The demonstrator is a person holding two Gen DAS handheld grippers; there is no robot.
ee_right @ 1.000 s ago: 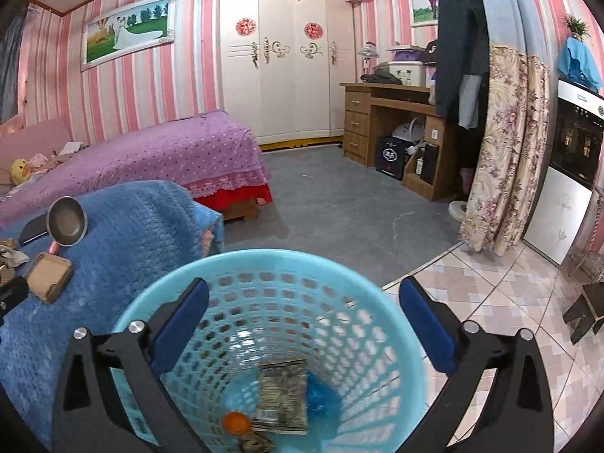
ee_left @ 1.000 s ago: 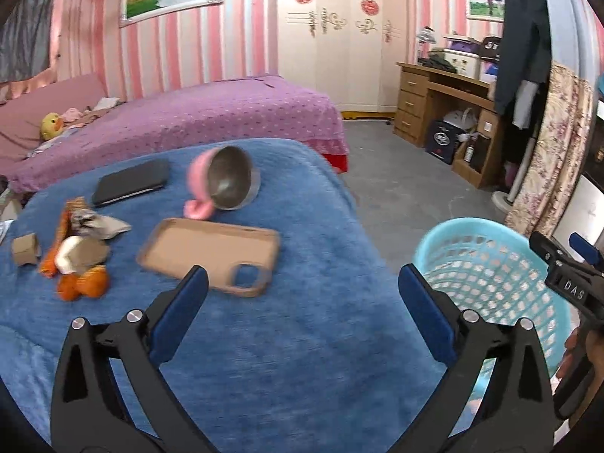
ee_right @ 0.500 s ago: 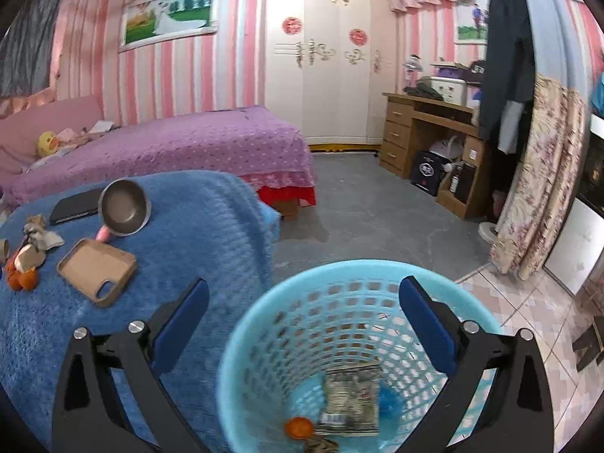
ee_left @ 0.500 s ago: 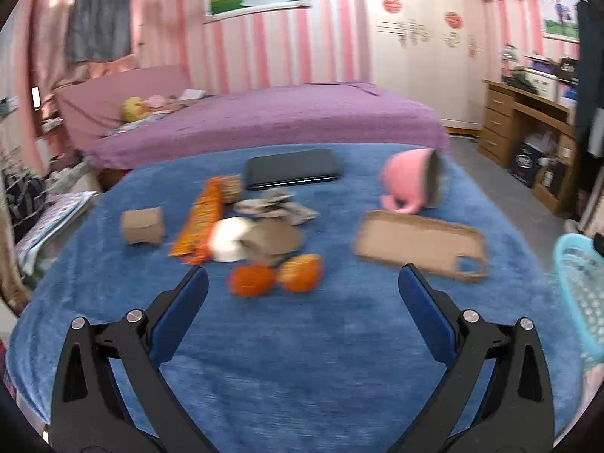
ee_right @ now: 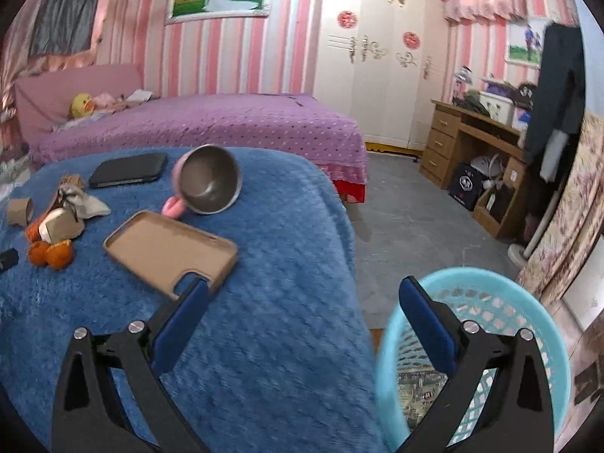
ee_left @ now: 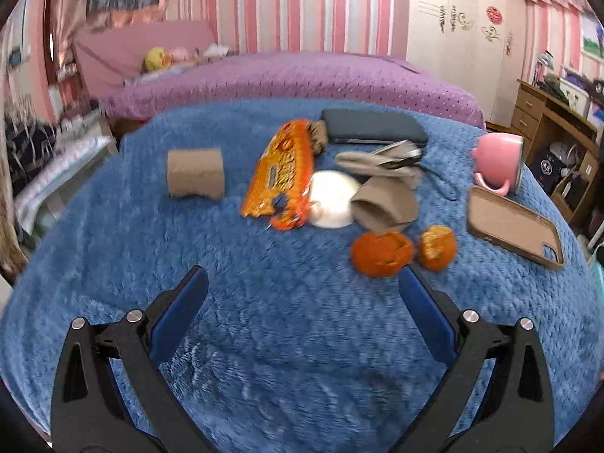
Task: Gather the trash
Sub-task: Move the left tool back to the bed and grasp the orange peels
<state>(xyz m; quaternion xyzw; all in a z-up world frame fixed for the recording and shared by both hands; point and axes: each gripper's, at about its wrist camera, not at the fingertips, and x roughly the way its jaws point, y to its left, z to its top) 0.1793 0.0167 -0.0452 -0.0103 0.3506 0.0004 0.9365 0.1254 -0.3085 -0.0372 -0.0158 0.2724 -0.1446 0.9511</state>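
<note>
Blue pads on both grippers are being held wide apart, nothing pinched in either one. The left gripper (ee_left: 300,287) is being hovered over a fuzzy blue blanket (ee_left: 264,321), and just ahead of its right finger two bits of orange peel (ee_left: 381,253) are sitting side by side, nearly touching. Right behind them a crumpled brown paper piece (ee_left: 385,205) is being propped against a white round scrap (ee_left: 332,198), and an orange snack wrapper (ee_left: 283,173) is lying along the left side of that scrap. A cardboard tube (ee_left: 195,173) is being left on its own further left, apart from the pile. Behind the pile, grey crumpled stuff (ee_left: 377,162) is resting in front of a dark flat case (ee_left: 373,132). Off to the right, a tan phone case (ee_left: 515,226) is lying open side up, with a pink cup (ee_left: 496,164) tipped on its side just beyond it.

The right gripper (ee_right: 302,294) is being held over the blanket's edge, its right finger in front of the rim of a light blue basket (ee_right: 502,283) standing on the floor beside the blanket. Some printed packaging (ee_right: 419,392) is lying at the basket's bottom, partly hidden, so details can't be made out.
</note>
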